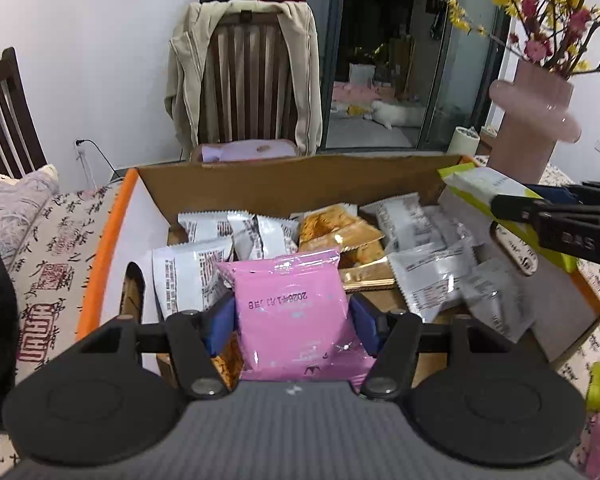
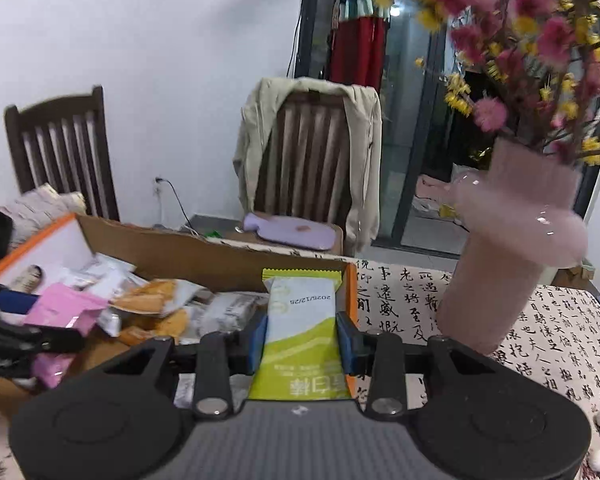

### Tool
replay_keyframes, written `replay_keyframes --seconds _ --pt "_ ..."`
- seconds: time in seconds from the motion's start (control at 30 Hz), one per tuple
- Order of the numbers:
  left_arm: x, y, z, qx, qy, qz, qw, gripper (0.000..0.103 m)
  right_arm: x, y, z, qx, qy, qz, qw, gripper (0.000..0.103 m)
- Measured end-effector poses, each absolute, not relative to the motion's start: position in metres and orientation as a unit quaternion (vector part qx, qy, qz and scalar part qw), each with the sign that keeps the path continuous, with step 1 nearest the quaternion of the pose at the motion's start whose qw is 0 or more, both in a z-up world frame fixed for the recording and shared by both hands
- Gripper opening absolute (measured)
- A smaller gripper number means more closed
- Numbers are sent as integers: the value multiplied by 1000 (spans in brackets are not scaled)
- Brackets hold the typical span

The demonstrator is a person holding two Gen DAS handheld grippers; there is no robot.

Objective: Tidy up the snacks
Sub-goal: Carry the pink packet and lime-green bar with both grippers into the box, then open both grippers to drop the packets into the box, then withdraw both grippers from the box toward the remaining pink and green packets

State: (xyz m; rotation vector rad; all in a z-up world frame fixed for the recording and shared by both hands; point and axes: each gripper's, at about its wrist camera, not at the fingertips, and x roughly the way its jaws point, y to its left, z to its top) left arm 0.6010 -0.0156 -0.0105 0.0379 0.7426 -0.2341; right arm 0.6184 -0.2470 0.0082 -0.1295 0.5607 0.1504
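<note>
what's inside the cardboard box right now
The cardboard box holds loose snack packets: white-and-silver packets and gold packets. What lies beneath the pile, and most of the floor, is covered.

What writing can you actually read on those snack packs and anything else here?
"2026/12/25": green and white packet, upside down.
"DAS": right tongs' black body.
Pink packet: date starting "2026", rest unclear.
Tablecloth: brush calligraphy, not legible.
White packets: too small.

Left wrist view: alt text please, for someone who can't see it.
The left hand-held gripper grips a pink packet over a cardboard box of white and gold snack packets. At right, the right hand-held gripper holds a green-and-white packet over the box's edge.
</note>
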Motion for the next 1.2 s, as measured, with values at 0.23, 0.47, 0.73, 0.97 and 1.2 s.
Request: replay_keyframes --seconds 0.23,0.47,0.73,0.97,1.2 --pt "590 -9 1 11 340 -117 933 71 630 -227 -3 -112 277 54 953 49" --pt "561 -6 34 12 323 -110 940 72 597 -243 34 -88 258 61 960 57" --pt "482 8 75 10 283 -86 955 83 520 -270 81 -95 224 70 968 75" --pt "389 6 103 -22 253 -84 964 97 418 -284 104 -75 196 95 973 86" --pt "285 0 102 -29 219 -80 972 102 314 -293 94 -50 184 131 973 93"
